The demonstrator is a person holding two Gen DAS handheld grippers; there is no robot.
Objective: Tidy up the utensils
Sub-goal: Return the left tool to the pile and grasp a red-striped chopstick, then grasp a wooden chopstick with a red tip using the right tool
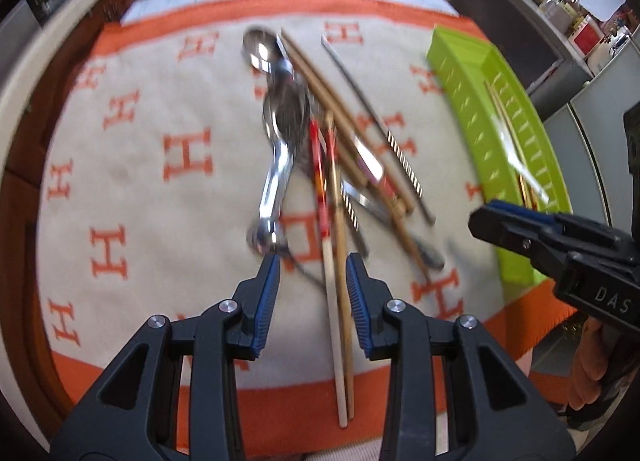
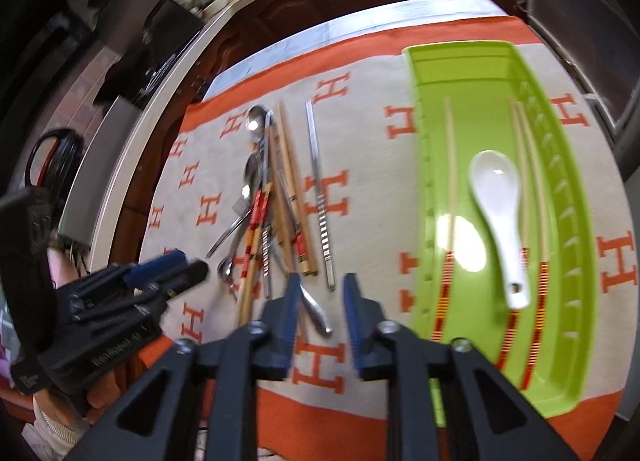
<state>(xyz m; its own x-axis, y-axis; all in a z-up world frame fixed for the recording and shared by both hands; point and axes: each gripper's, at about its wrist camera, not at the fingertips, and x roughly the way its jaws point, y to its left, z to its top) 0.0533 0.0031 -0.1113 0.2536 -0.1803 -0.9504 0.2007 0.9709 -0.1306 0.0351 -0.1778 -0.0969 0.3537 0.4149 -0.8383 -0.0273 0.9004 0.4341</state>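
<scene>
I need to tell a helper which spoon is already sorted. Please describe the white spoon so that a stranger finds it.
Find the lime-green tray on the orange-patterned cloth. The white spoon lies inside it, between striped-end chopsticks. It is the only white, broad piece there.

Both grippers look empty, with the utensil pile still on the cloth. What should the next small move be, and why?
Probably lower the left gripper onto the pair of chopsticks lying under its open jaws and close. The green tray already holds a white spoon and chopsticks, while most utensils remain heaped on the cloth. The right gripper is open and empty.
</scene>
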